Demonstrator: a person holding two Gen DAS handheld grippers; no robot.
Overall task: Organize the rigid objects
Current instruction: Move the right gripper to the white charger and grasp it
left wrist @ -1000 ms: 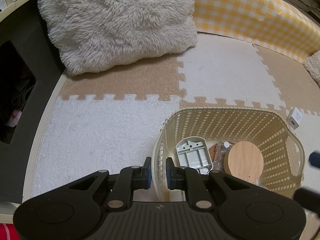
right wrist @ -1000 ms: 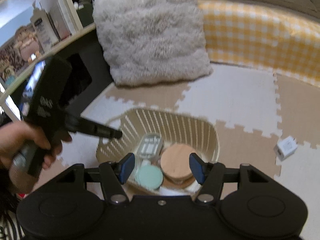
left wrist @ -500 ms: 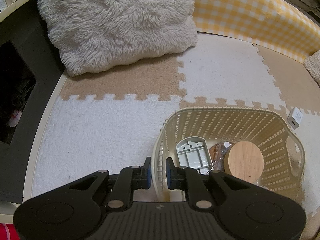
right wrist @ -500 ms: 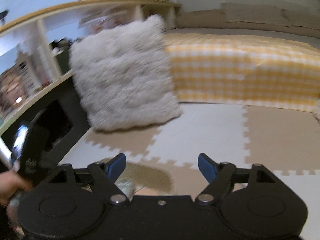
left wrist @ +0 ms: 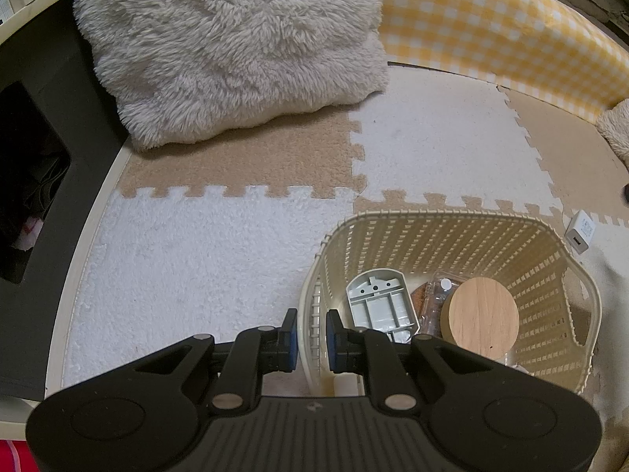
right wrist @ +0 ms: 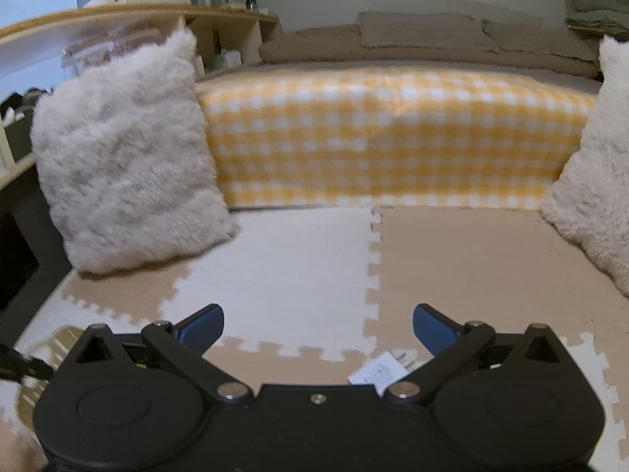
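Observation:
A cream woven plastic basket (left wrist: 444, 224) sits on the foam floor mat. Inside lie a grey plastic tray (left wrist: 379, 303), a round wooden lid (left wrist: 479, 318) and a clear packet (left wrist: 428, 299). My left gripper (left wrist: 311, 330) is shut on the basket's near-left rim. A small white charger cube (left wrist: 581, 233) lies on the mat to the right of the basket; it also shows in the right wrist view (right wrist: 379, 371), just below the jaws. My right gripper (right wrist: 317, 326) is open and empty above the mat. The basket's edge (right wrist: 65, 340) shows at that view's left.
A fluffy white pillow (left wrist: 232, 47) leans at the back left, with a yellow checked mattress edge (left wrist: 491, 27) behind. A second fluffy pillow (right wrist: 589, 181) stands at the right. A dark shelf unit (left wrist: 35, 157) runs along the left.
My right gripper has swung up and to the right, away from the basket, and now faces the mattress with the charger cube below it. The left gripper has kept its hold on the rim.

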